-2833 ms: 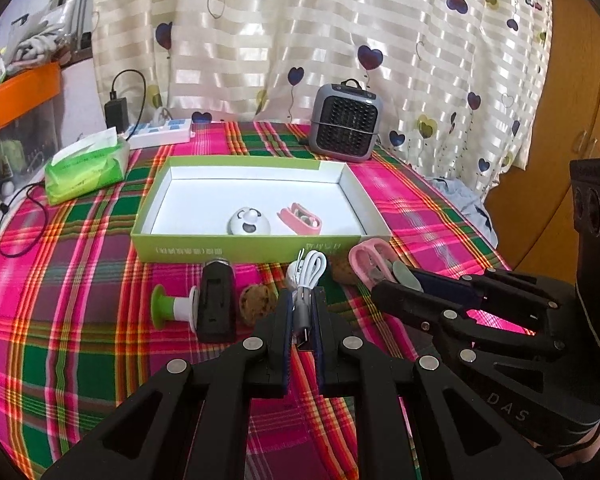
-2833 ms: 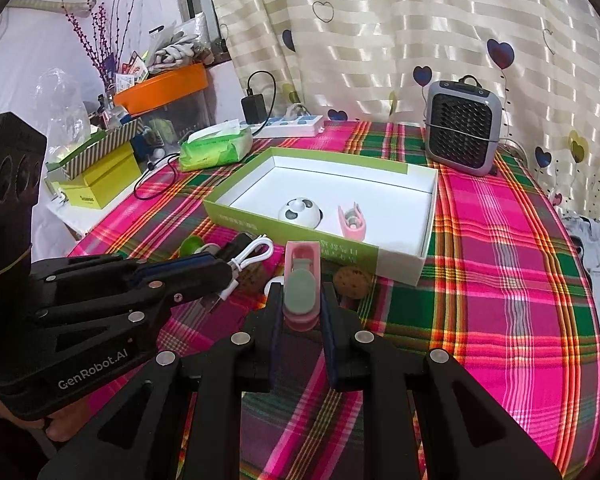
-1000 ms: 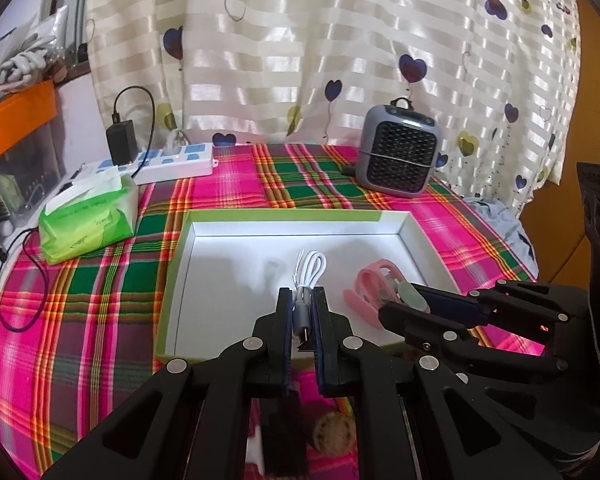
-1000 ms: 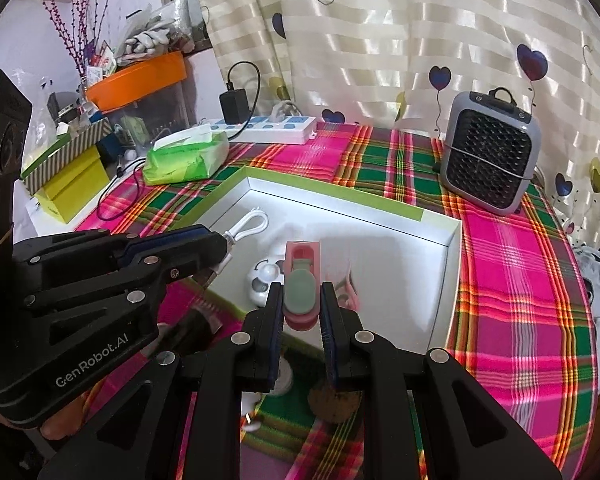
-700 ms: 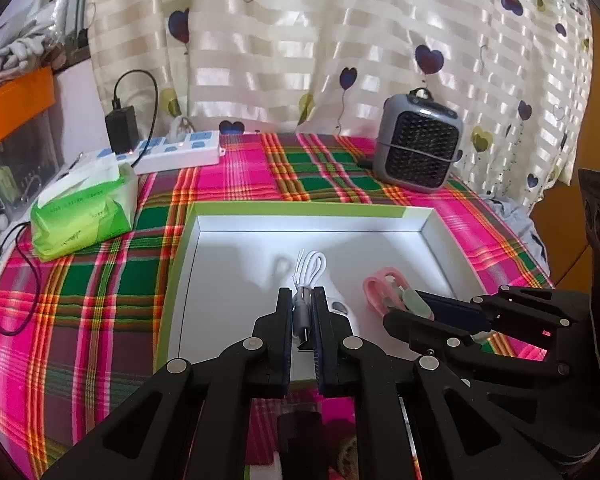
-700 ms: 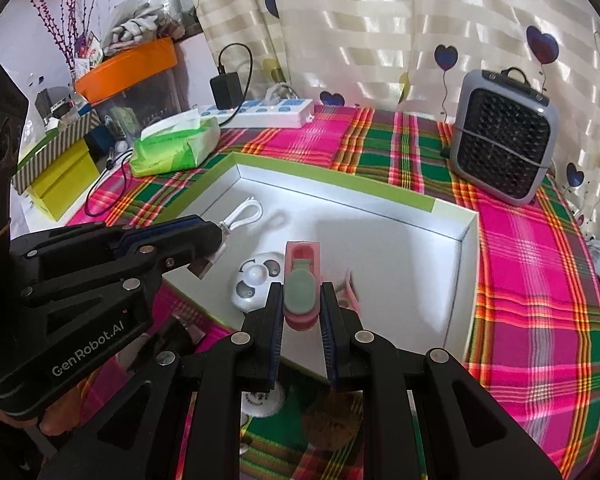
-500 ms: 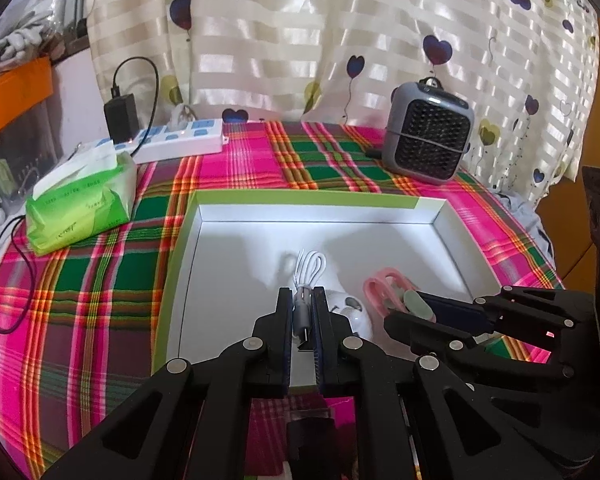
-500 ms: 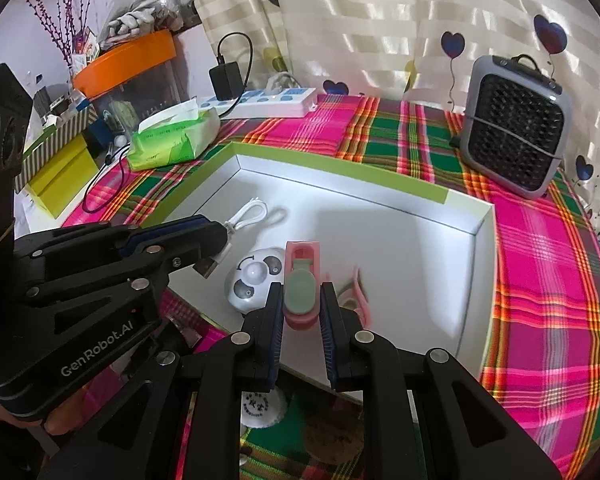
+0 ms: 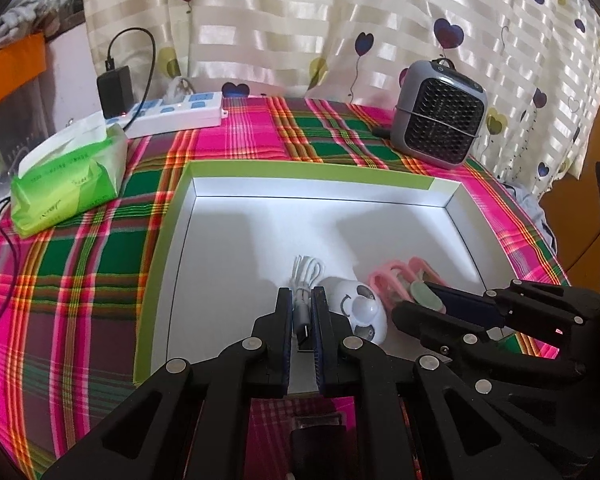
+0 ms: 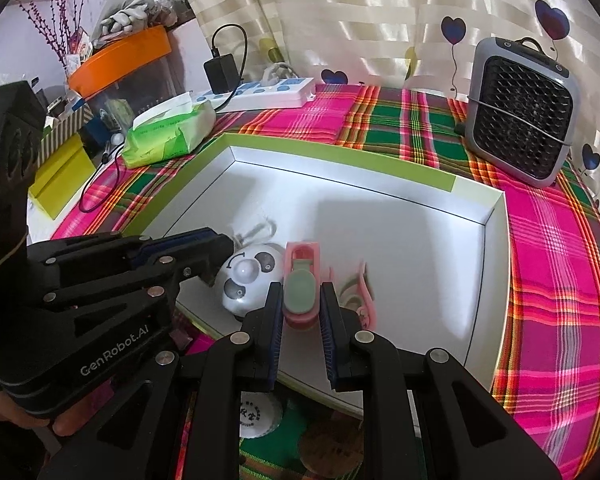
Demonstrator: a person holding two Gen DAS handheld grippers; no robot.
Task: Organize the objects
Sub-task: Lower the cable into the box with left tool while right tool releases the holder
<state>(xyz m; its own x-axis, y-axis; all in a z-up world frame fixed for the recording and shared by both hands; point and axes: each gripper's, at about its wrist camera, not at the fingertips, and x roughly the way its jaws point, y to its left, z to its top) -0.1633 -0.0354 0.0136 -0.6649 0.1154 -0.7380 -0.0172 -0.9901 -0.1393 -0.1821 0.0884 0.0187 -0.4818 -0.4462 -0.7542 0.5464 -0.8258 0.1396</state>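
Note:
My left gripper [image 9: 302, 312] is shut on a coiled white USB cable [image 9: 306, 276] and holds it low inside the white box with green rim [image 9: 312, 170], just left of a white panda-face ball [image 9: 362, 312]. My right gripper [image 10: 300, 312] is shut on a pink clip with a green pad [image 10: 300, 284], held low over the box [image 10: 340, 162] beside the panda ball [image 10: 248, 276]. Another pink clip [image 10: 362, 292] lies in the box to its right. The left gripper's fingers [image 10: 196, 248] show in the right wrist view.
A grey mini heater [image 9: 438, 124] stands behind the box at the right. A green tissue pack [image 9: 66, 182] and a white power strip [image 9: 176, 114] lie at the back left. A white disc [image 10: 258, 416] and a brown cookie [image 10: 328, 446] lie on the plaid cloth before the box.
Both grippers have moved forward and down from the cloth in front of the box to low inside it, still holding the cable and the clip.

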